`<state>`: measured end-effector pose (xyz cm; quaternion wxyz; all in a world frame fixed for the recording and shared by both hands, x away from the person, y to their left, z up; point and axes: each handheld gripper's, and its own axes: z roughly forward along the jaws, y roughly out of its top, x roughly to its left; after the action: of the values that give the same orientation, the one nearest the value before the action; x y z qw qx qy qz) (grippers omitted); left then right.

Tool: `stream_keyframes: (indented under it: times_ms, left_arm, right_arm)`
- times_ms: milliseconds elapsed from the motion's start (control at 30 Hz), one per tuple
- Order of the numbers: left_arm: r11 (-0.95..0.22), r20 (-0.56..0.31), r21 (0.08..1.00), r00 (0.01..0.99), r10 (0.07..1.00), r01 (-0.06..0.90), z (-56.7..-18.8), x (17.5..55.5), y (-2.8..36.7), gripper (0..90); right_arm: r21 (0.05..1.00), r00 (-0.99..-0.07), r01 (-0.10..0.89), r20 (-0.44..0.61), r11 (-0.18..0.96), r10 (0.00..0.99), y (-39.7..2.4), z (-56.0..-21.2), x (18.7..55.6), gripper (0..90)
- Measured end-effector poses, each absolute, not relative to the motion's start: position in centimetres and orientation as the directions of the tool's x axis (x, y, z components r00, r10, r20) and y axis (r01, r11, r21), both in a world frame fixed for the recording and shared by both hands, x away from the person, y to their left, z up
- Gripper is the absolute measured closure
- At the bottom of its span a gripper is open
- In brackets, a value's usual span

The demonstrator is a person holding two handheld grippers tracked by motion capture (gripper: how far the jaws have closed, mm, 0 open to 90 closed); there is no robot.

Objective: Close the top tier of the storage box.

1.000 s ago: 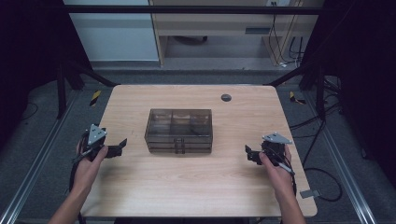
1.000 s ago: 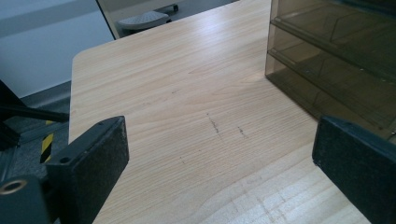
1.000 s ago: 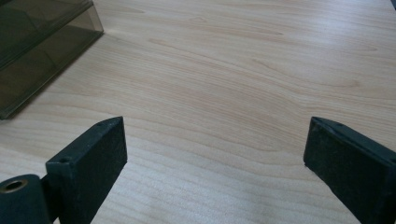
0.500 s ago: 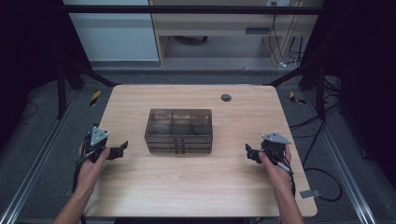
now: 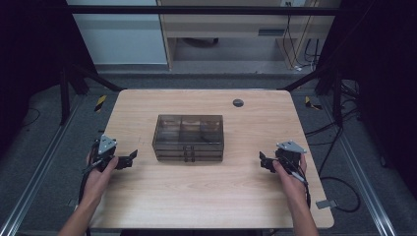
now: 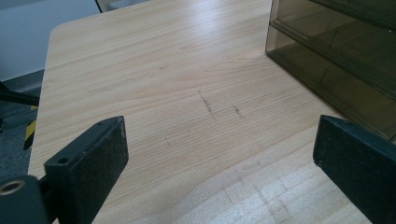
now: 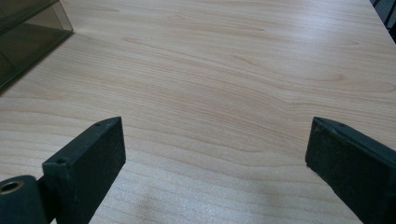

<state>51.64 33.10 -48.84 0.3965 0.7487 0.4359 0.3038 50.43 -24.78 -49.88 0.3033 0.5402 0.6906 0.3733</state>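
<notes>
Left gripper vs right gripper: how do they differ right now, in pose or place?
The left gripper sits by the table's left edge, left of the drawer box; the right gripper sits near the right edge, right of it. The left gripper points right toward the box, the right gripper points left toward it. Both are open, empty, and held low over bare table.

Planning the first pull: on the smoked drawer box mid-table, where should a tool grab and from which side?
Judging from the high view, take a front handle tab on the drawer box, coming from the person's side of the table. The small pulls sit on the near face; the other faces look smooth. Both the left tool and right tool are open and flank it.
</notes>
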Motion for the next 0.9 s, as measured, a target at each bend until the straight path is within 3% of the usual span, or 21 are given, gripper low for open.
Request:
stream_keyframes:
  times_ms: [900]
  left_arm:
    - [-0.309,0.091,0.835,0.439,0.894,0.456,-50.0,51.9,33.2,2.7]
  right_arm:
    - [0.829,-0.258,0.534,-0.025,0.164,0.966,-24.2,-50.7,50.4,5.8]
